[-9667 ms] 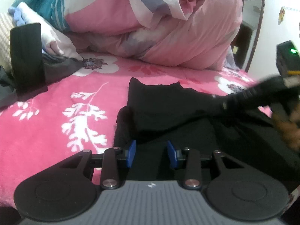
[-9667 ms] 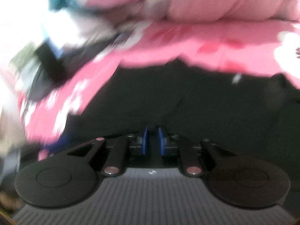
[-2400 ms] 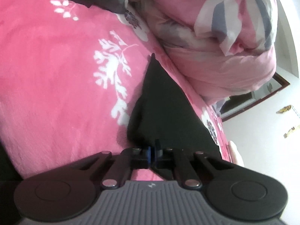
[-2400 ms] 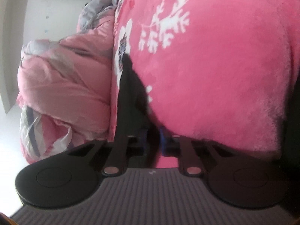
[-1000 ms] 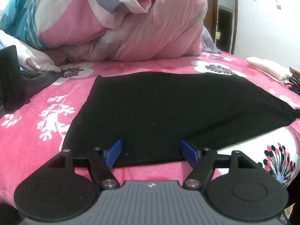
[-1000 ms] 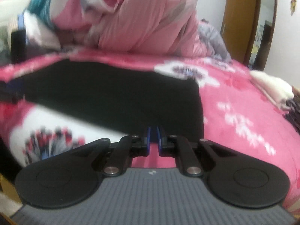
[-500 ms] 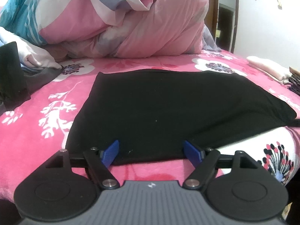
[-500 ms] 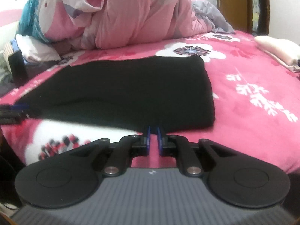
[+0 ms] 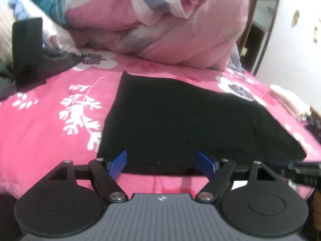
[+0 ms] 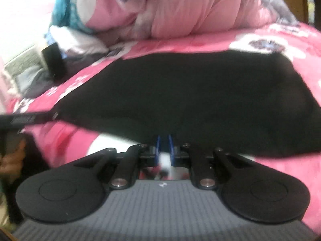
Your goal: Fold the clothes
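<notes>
A black garment (image 9: 180, 120) lies spread flat on the pink flowered bedspread (image 9: 40, 124). My left gripper (image 9: 163, 161) hovers over the garment's near edge, open, its blue pads (image 9: 120, 160) wide apart and touching nothing. The right gripper (image 9: 297, 168) shows as a dark bar at the right edge of the left wrist view. In the right wrist view the same garment (image 10: 190, 96) fills the middle. My right gripper (image 10: 164, 146) is shut just short of its near hem, with only bedspread showing in the narrow slit. The left gripper (image 10: 26, 118) reaches in from the left.
A heaped pink duvet (image 9: 160, 30) lies along the back of the bed. A black upright box (image 9: 28, 48) stands at the far left beside dark clothes. Folded pale clothes (image 9: 289, 100) lie at the right. A hand (image 10: 12, 160) shows at the left of the right wrist view.
The right gripper swung left and closer to the garment's near hem. The left gripper shifted and rolled a little, staying open. Each gripper now shows in the other's view.
</notes>
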Demonstrator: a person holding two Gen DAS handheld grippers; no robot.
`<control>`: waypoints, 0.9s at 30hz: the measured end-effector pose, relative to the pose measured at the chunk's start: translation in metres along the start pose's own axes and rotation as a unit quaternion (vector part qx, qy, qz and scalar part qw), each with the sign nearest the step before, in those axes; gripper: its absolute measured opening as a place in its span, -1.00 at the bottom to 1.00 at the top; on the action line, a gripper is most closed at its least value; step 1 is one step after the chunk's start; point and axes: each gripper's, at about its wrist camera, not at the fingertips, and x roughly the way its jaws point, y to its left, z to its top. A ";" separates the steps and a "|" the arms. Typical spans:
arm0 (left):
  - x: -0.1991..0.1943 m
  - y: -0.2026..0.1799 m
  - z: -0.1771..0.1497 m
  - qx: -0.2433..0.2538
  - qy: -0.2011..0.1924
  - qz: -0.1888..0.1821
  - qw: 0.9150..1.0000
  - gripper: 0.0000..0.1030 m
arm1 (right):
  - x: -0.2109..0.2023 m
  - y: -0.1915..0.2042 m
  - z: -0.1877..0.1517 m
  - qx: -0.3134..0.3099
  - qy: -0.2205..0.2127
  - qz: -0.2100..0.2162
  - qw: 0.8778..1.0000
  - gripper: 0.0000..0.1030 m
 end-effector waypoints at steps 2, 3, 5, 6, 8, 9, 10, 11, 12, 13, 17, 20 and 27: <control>0.001 0.004 0.003 -0.006 -0.003 -0.002 1.000 0.52 | -0.004 0.003 0.012 0.001 0.003 0.003 1.000 -0.80; 0.001 0.005 0.004 -0.007 -0.005 -0.001 1.000 0.52 | -0.005 0.005 0.021 0.000 -0.012 0.010 1.000 -0.80; 0.002 0.005 0.006 -0.006 -0.009 0.006 1.000 0.52 | 0.000 0.013 0.037 -0.005 -0.043 0.018 0.999 -0.80; 0.001 0.004 0.006 -0.003 -0.011 0.008 1.000 0.52 | 0.007 0.018 0.043 -0.009 -0.051 0.022 0.998 -0.80; 0.000 0.003 0.005 0.002 -0.015 0.015 1.000 0.53 | 0.026 0.023 0.046 -0.008 -0.047 0.038 0.998 -0.80; 0.000 0.003 0.005 0.005 -0.016 0.020 1.000 0.53 | 0.028 0.025 0.038 -0.007 -0.036 0.042 0.998 -0.80; 0.001 0.004 0.004 0.006 -0.016 0.023 1.000 0.53 | 0.030 0.028 0.031 -0.007 -0.024 0.045 0.999 -0.80; 0.001 0.005 0.003 0.008 -0.015 0.026 1.000 0.53 | 0.032 0.031 0.023 -0.006 -0.013 0.049 0.999 -0.80; 0.002 0.007 0.001 0.010 -0.015 0.027 0.999 0.53 | 0.034 0.033 0.015 -0.005 -0.001 0.052 0.999 -0.79; 0.002 0.009 0.000 0.012 -0.014 0.024 1.000 0.53 | 0.034 0.036 0.009 -0.006 0.010 0.058 0.998 -0.79; 0.004 0.019 -0.002 0.006 -0.013 0.006 1.000 0.53 | 0.014 0.045 0.015 -0.023 0.013 0.082 0.996 -0.79; 0.001 0.017 -0.002 0.006 -0.015 0.009 1.000 0.53 | 0.011 0.044 0.037 -0.036 -0.033 0.063 0.997 -0.78; -0.006 0.024 -0.008 -0.003 -0.027 0.031 0.999 0.56 | 0.050 0.063 0.015 -0.054 0.014 0.092 0.994 -0.78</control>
